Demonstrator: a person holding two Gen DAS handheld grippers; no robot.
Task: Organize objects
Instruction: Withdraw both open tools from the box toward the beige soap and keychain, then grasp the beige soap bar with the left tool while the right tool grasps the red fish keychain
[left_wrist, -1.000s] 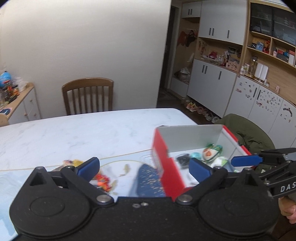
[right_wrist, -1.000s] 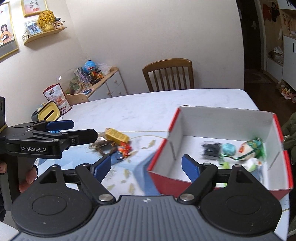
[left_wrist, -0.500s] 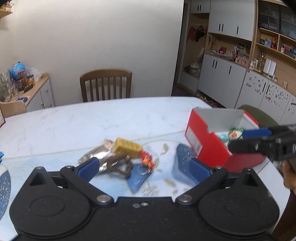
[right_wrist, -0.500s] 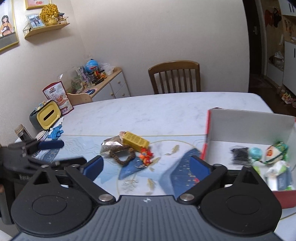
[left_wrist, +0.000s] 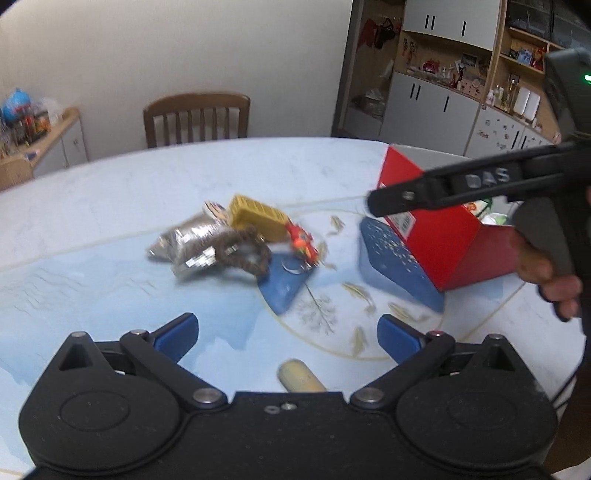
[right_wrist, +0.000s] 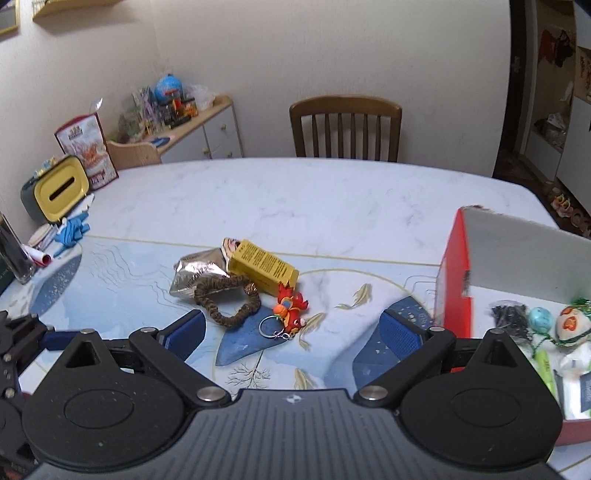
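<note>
On my feeds the worktop (right_wrist: 295, 199) filled most of both views, marble-white at the far side with a blue fish-patterned mat nearer me. At its right edge sat the red box (right_wrist: 456, 280), open-topped; the right wrist view cut off its far side, and inside I could make out a dark clump, a teal ball and a white egg-like toy, the rest too cramped to name.

Mid-worktop lay the small heap. The silver foil pouch (right_wrist: 197, 271) was crumpled under the others. The yellow carton (right_wrist: 262, 266) lay flat on its side, its long axis running from far-left to near-right, one end toward the red box. The brown beaded loop (right_wrist: 229, 301) rested against both, partly over the pouch. The red keychain figure (right_wrist: 290, 304) lay just beside the carton's near end, its ring toward me.

My left hand-held gripper (left_wrist: 288, 334) had its jaws spread wide, holding nothing; a tan cylinder (left_wrist: 301, 376) beneath it was half hidden by the body. My right hand-held gripper (right_wrist: 293, 330) was equally wide apart and empty. The left view was blurred.
</note>
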